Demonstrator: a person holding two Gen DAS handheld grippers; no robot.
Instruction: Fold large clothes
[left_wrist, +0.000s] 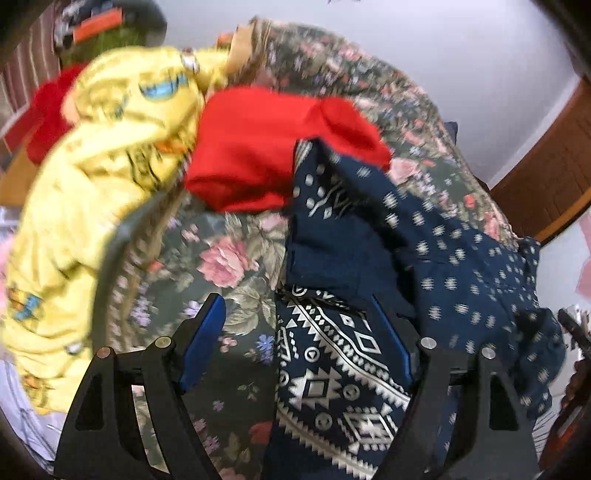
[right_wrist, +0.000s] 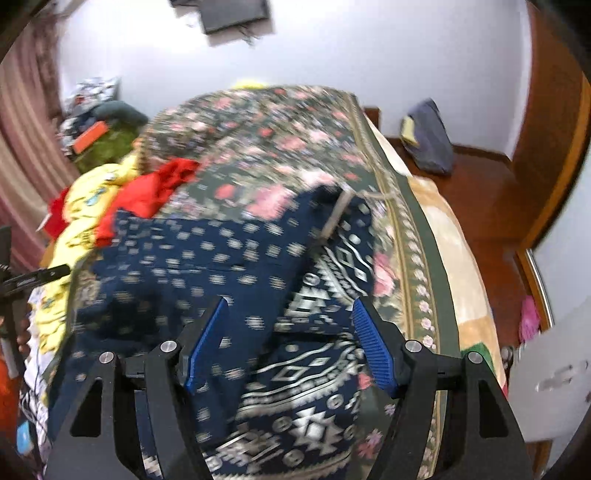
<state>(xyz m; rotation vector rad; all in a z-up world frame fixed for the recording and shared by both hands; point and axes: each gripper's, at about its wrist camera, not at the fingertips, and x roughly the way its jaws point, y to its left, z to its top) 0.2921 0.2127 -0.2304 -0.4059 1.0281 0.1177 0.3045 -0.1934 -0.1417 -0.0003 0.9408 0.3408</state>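
A navy blue cotton garment printed with small white motifs and a broad white geometric border (right_wrist: 207, 258) lies rumpled on the bed's dark green bedspread with pink roses (left_wrist: 225, 258), near the bed's near end, its border end closest to both cameras. The left gripper (left_wrist: 306, 339) hangs just above the border with its jaws spread wide and nothing between them; the right gripper (right_wrist: 291, 339) is likewise spread, empty, over the same cloth. The step in hand looks like the approach before a grasp: each gripper probably needs to come down on a separate corner or edge of the near hem and pinch it, so the cloth can be lifted and shaken flat. The garment's long axis seems to run away from the cameras and leftward toward a folded red knit piece (left_wrist: 258, 147) and a crumpled yellow printed garment (left_wrist: 99, 173); blur and bunching keep its exact outline from being told.
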